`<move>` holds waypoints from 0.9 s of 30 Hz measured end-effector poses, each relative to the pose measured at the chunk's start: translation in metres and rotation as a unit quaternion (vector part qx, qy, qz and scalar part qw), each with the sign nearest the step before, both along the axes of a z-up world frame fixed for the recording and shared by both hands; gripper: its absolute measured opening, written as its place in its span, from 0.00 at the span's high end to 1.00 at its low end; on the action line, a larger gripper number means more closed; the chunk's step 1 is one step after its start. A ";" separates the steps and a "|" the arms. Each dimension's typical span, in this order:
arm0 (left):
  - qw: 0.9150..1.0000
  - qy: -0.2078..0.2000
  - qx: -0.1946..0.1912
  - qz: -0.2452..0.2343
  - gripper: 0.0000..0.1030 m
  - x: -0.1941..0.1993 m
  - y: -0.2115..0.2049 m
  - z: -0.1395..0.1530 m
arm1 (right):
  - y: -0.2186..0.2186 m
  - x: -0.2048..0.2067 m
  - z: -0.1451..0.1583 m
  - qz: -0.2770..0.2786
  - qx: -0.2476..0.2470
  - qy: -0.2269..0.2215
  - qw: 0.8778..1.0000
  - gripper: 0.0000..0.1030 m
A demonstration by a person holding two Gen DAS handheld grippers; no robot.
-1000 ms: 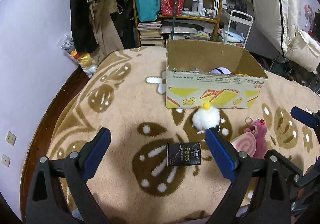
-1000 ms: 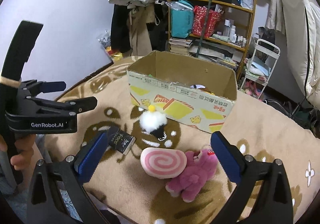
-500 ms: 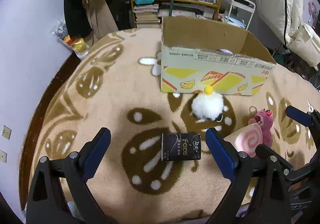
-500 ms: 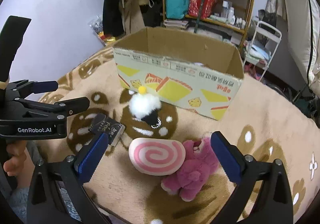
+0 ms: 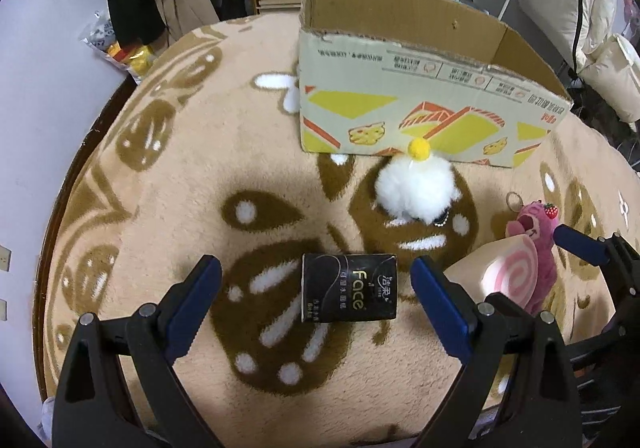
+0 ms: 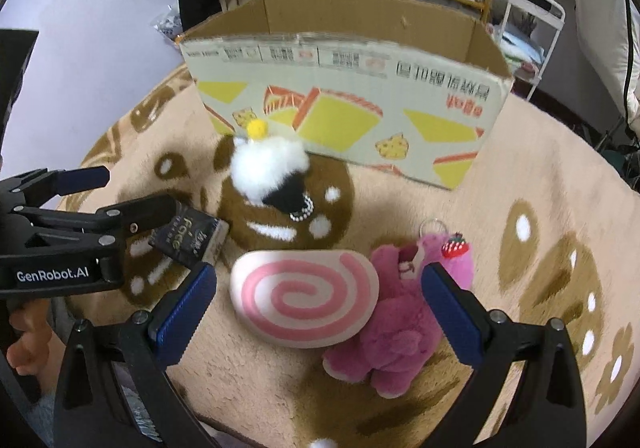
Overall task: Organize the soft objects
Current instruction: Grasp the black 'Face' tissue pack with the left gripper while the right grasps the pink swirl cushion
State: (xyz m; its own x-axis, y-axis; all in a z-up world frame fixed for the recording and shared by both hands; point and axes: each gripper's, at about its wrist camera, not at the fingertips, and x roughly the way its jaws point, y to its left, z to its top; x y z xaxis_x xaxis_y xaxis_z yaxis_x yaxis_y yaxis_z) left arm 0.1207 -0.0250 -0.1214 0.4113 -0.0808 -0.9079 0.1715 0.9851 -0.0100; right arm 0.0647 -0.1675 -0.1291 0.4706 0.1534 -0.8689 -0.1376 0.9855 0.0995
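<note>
1. Progress, judged from the layout: early. Four soft things lie outside the box (image 5: 400, 104) on the blanket-covered tabletop (image 5: 168, 184); box contents hidden from both views.
2. Left to do: tissue pack (image 5: 349, 287), pom-pom (image 5: 416, 184), swirl cushion (image 6: 306, 302) and pink bear (image 6: 404, 324), all presumably bound for the box.
3. Left hand-held gripper (image 5: 316, 302): spread wide, holding nothing, blue pads either side of the tissue pack without touching it. Likely next grasp.
4. Right hand-held gripper (image 6: 318, 314): also spread wide and unloaded, poised around the swirl cushion and bear; contact cannot be told.
5. Positions: pom-pom just in front of the box wall, possibly touching it; tissue pack nearer, apart from the pom-pom; cushion overlapping the bear, leaning on it; bear's keyring toward the box.
6. Edges: tall near wall of the box, so any load needs a lift over the rim. Round tabletop edge close on the left, dark rim showing beyond the blanket.
7. Room: open blanket left of the tissue pack and right of the bear. Two tools near each other in the middle, so some risk of a clash there.
</note>
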 end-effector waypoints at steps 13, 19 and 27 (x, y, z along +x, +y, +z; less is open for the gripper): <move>0.998 0.055 0.001 -0.012 0.08 0.011 -0.012 -0.028 | 0.008 0.007 -0.022 0.015 -0.021 0.035 0.999 0.00; 0.997 0.067 0.012 -0.023 0.08 0.012 -0.019 -0.038 | 0.013 0.007 -0.024 0.025 -0.037 0.031 0.999 0.00; 0.996 0.089 0.013 -0.012 0.08 0.024 -0.019 -0.053 | 0.023 0.009 -0.027 0.045 -0.048 0.026 0.998 0.09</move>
